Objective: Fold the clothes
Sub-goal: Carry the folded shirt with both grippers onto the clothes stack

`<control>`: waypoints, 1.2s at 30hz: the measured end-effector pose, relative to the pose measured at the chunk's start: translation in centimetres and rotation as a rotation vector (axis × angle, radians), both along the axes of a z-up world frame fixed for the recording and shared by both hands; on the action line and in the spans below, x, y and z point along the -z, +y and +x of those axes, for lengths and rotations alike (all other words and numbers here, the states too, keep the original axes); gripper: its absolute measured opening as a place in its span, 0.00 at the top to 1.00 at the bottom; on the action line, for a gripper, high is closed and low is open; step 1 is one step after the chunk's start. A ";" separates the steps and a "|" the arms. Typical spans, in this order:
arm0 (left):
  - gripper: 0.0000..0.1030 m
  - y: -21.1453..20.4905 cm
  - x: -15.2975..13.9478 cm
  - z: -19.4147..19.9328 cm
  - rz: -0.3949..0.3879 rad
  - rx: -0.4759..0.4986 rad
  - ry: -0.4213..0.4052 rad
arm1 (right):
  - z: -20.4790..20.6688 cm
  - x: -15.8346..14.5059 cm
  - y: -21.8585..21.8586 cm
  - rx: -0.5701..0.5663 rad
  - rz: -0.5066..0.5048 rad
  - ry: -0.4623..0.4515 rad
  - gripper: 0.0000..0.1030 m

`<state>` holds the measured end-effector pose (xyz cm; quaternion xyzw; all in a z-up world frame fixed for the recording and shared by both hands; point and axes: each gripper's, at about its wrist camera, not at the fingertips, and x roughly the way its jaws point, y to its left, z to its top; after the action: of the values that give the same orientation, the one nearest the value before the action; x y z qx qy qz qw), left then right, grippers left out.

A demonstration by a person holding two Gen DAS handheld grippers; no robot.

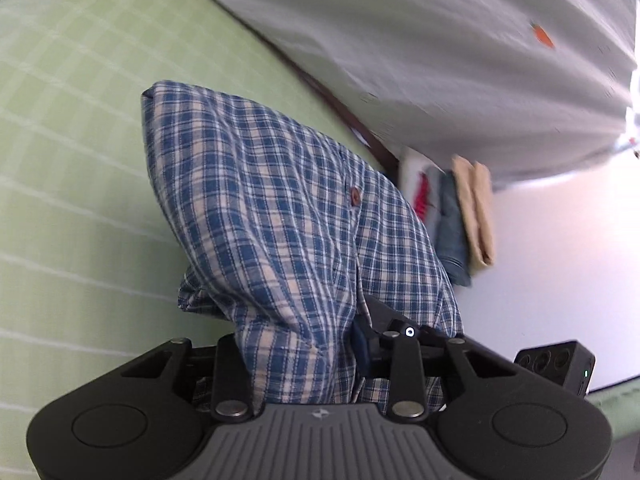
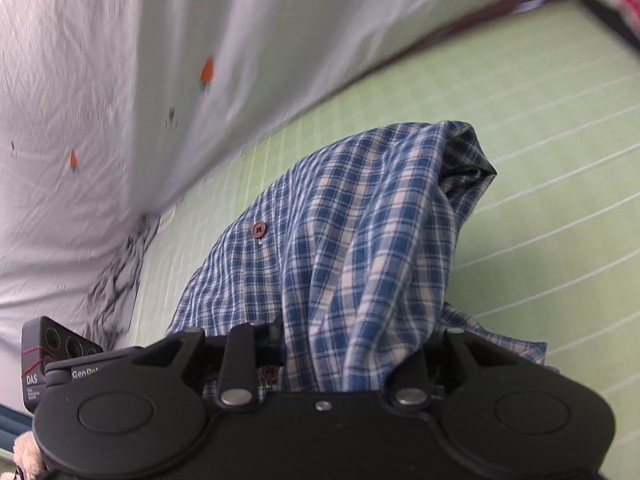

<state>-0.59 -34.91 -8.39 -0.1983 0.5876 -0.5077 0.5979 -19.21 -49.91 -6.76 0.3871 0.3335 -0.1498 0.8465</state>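
A blue and cream plaid shirt point(image 1: 272, 208) with brown buttons hangs bunched from both grippers above a green checked bedsheet point(image 1: 72, 160). In the left wrist view my left gripper point(image 1: 308, 344) is shut on a gathered fold of the shirt, and the cloth drapes over and hides most of its fingers. In the right wrist view the same shirt point(image 2: 360, 220) rises in a hump from my right gripper point(image 2: 340, 352), which is shut on another bunched part of it. The cloth also hides the right fingertips. The shirt's far end rests on the sheet.
A white sheet with small orange marks point(image 1: 440, 60) hangs along the far side of the bed. A stack of folded clothes point(image 1: 456, 216) sits at the bed's far end. A crumpled grey cloth point(image 2: 120, 272) lies by the white sheet point(image 2: 100, 100). Green sheet point(image 2: 540, 160) lies around the shirt.
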 end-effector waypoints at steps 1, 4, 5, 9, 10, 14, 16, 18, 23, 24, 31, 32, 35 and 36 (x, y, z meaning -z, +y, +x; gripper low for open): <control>0.65 -1.9 -0.6 -0.9 -0.019 0.022 -0.015 | -1.4 -0.8 -0.9 0.027 -0.034 -0.009 0.69; 0.65 -7.7 -3.4 -4.7 -0.078 0.083 -0.116 | -5.6 -3.2 -5.2 0.096 -0.097 -0.051 0.69; 0.65 -9.5 -4.4 -6.1 -0.099 0.097 -0.148 | -7.0 -4.0 -6.8 0.117 -0.112 -0.067 0.69; 0.65 -17.0 -7.6 -11.1 -0.187 0.111 -0.181 | -12.9 -7.8 -13.7 0.130 -0.203 -0.147 0.69; 0.64 -18.9 -8.3 -12.3 -0.209 0.113 -0.184 | -14.2 -9.0 -15.4 0.121 -0.239 -0.155 0.69; 0.64 -26.9 -12.2 -17.1 -0.302 0.138 -0.288 | -18.9 -14.2 -21.9 0.086 -0.415 -0.180 0.70; 0.64 -31.4 -14.1 -18.8 -0.347 0.137 -0.339 | -20.4 -16.3 -25.2 0.082 -0.522 -0.193 0.70; 0.64 -35.6 -15.7 -19.8 -0.379 0.125 -0.377 | -21.6 -18.0 -29.2 0.097 -0.574 -0.218 0.69; 0.48 -44.5 -17.6 -20.2 -0.332 0.015 -0.549 | -21.5 -19.6 -39.5 0.128 -0.610 -0.274 0.63; 0.36 -46.4 -17.4 -20.0 -0.289 -0.017 -0.621 | -21.3 -19.8 -41.6 0.133 -0.617 -0.284 0.59; 0.30 -52.5 -14.5 -16.0 0.050 -0.249 -0.786 | -14.7 -15.1 -48.8 0.310 -1.044 0.002 0.24; 0.27 -52.6 -14.3 -15.8 0.046 -0.261 -0.793 | -15.2 -15.0 -48.2 0.352 -1.119 -0.039 0.16; 0.24 -52.6 -14.2 -16.1 0.064 -0.306 -0.841 | -16.2 -14.4 -47.8 0.356 -1.150 -0.170 0.11; 0.22 -52.4 -14.0 -16.4 0.067 -0.317 -0.841 | -16.2 -14.0 -48.4 0.316 -1.085 -0.192 0.12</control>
<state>-16.95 -87.31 5.59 -0.0428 0.2722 -0.4269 0.8613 -35.41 -98.32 7.19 -0.0456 0.0685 -0.3884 0.9178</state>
